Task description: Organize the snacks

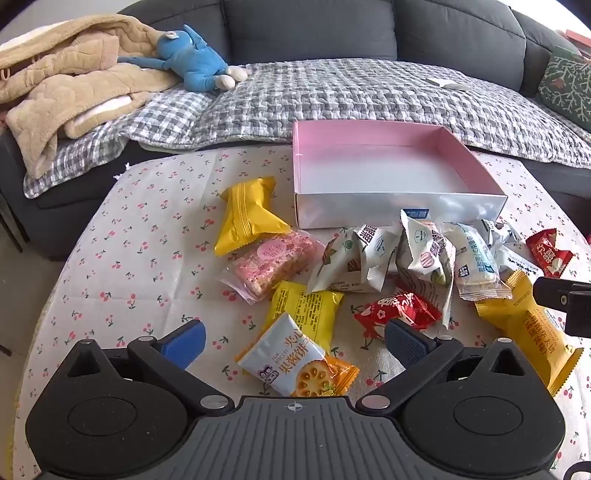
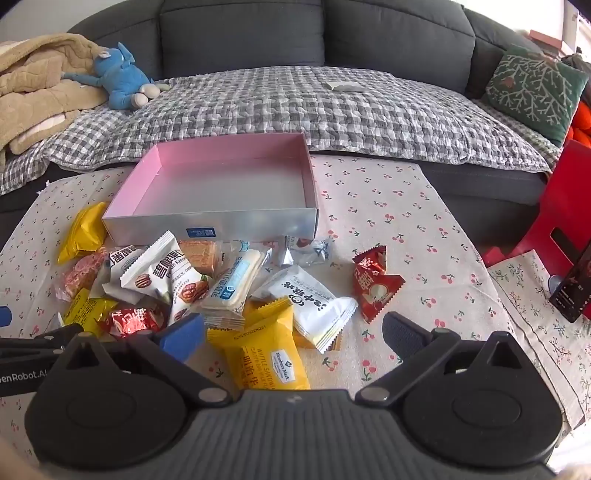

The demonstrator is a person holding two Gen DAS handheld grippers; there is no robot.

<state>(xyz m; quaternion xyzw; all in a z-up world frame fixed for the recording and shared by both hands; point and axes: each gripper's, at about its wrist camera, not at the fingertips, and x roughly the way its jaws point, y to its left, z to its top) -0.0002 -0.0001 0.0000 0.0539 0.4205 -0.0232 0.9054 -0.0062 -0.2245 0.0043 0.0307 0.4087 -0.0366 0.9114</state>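
My left wrist camera looks forward and steeply down over my left gripper [image 1: 295, 343], close above the desk [image 1: 147, 229], facing the sofa [image 1: 314, 33] along the top of the frame. My right wrist camera sits just as near behind my right gripper [image 2: 291, 332], from further right. Both views share the open box [image 1: 399, 210] [image 2: 210, 225], centre-right in the left view, centre-left in the right.

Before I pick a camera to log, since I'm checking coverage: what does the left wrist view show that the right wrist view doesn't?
Only the left wrist view shows the white-and-orange jam biscuit packet between its open hand-held gripper.
Only the right wrist view shows the red plastic stool and the dark box on the floral cloth.
Both show the empty pink-lined cardboard box and the blue plush toy.
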